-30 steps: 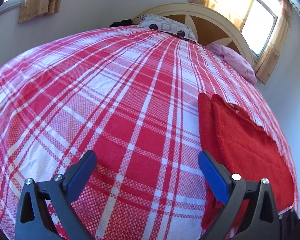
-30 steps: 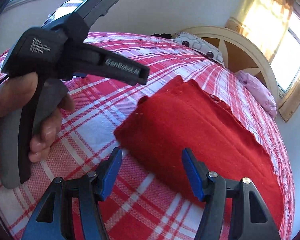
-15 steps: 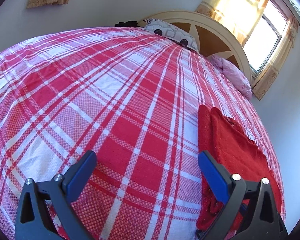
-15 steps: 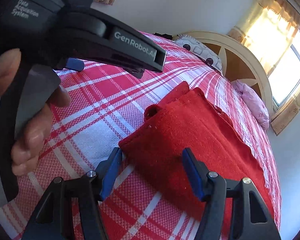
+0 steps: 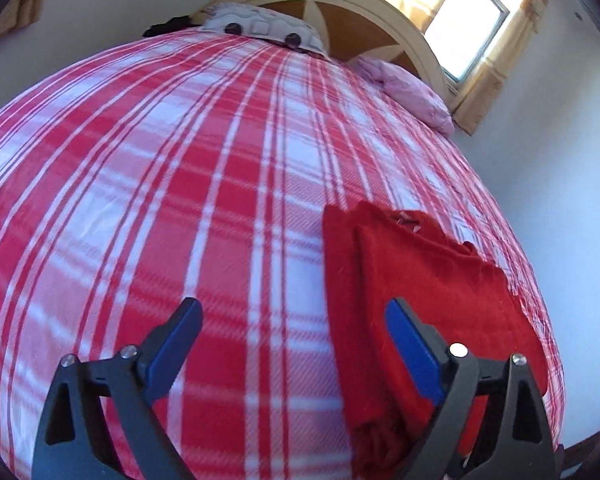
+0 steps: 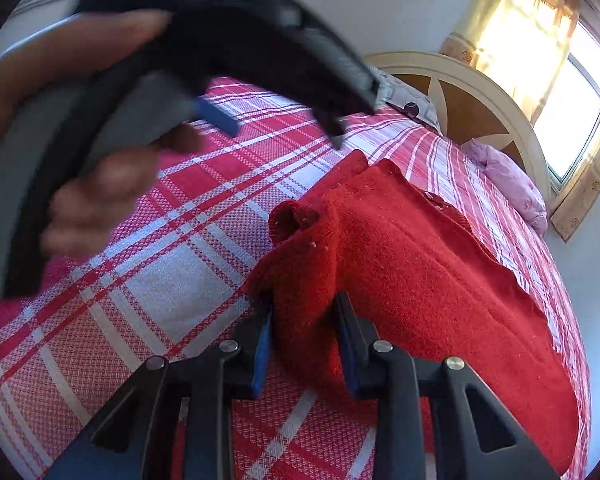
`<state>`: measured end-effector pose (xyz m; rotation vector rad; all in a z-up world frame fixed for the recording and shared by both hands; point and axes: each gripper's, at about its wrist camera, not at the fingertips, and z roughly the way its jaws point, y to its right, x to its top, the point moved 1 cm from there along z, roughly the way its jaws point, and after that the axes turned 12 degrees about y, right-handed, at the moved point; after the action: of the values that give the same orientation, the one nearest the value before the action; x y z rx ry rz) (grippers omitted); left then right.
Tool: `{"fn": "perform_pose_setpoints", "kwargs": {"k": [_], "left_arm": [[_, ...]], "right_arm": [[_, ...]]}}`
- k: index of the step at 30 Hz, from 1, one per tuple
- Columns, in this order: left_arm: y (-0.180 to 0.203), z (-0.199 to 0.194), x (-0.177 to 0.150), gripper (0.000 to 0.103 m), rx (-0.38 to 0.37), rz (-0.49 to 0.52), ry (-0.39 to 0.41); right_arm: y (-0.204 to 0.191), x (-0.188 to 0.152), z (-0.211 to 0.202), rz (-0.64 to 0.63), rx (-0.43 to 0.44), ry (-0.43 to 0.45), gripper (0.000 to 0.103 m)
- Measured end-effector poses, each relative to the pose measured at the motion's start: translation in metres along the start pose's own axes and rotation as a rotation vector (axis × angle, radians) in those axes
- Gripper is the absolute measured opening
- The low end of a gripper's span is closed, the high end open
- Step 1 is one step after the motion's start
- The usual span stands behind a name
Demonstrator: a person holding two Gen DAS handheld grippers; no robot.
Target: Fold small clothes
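The right gripper (image 6: 304,332), spread wide half a second ago, now pinches the near corner of the red cloth (image 6: 420,272), which lies partly folded near the right edge of the checked bedspread (image 5: 180,200). That looks like the start of the next fold. The left gripper (image 5: 292,344) hangs spread and empty above the bedspread just left of the cloth. Plenty of bare bed lies leftward; the right edge is close.

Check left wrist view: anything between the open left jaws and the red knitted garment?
Only bare red-and-white plaid bedspread; left gripper spans red knitted garment edge.
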<state>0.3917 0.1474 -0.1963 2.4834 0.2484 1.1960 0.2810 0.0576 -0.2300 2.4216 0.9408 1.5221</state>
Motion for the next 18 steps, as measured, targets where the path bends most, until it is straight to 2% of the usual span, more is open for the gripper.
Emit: {"fn": "perform_pose_setpoints", "kwargs": {"k": [4,8,11,13,14,15,16,18], "left_arm": [[0.011,0.032,0.011,0.095,-0.050,0.013,-0.077],[0.022,0.061,0.011,0.095,-0.011,0.051,-0.132],[0.027,0.068,0.011,0.093,0.005,0.094,-0.129],[0.031,0.069,0.011,0.067,-0.006,0.115,-0.135],[0.033,0.069,0.012,0.062,-0.007,0.120,-0.143],[0.032,0.069,0.013,0.048,-0.015,0.119,-0.144],[0.033,0.070,0.013,0.025,-0.031,0.112,-0.149],[0.031,0.072,0.012,0.022,-0.045,0.074,-0.159]], "right_arm": [[0.001,0.000,0.000,0.016,0.010,0.001,0.030],[0.002,0.000,0.000,0.026,0.016,0.004,0.030],[0.003,0.000,-0.001,0.034,0.020,0.006,0.030],[0.003,0.000,-0.001,0.041,0.024,0.009,0.030],[0.005,-0.001,0.000,0.043,0.025,0.010,0.030],[0.005,-0.001,0.000,0.045,0.026,0.012,0.030],[0.006,-0.001,0.000,0.048,0.029,0.013,0.030],[0.008,-0.001,0.000,0.055,0.035,0.016,0.030]]}}
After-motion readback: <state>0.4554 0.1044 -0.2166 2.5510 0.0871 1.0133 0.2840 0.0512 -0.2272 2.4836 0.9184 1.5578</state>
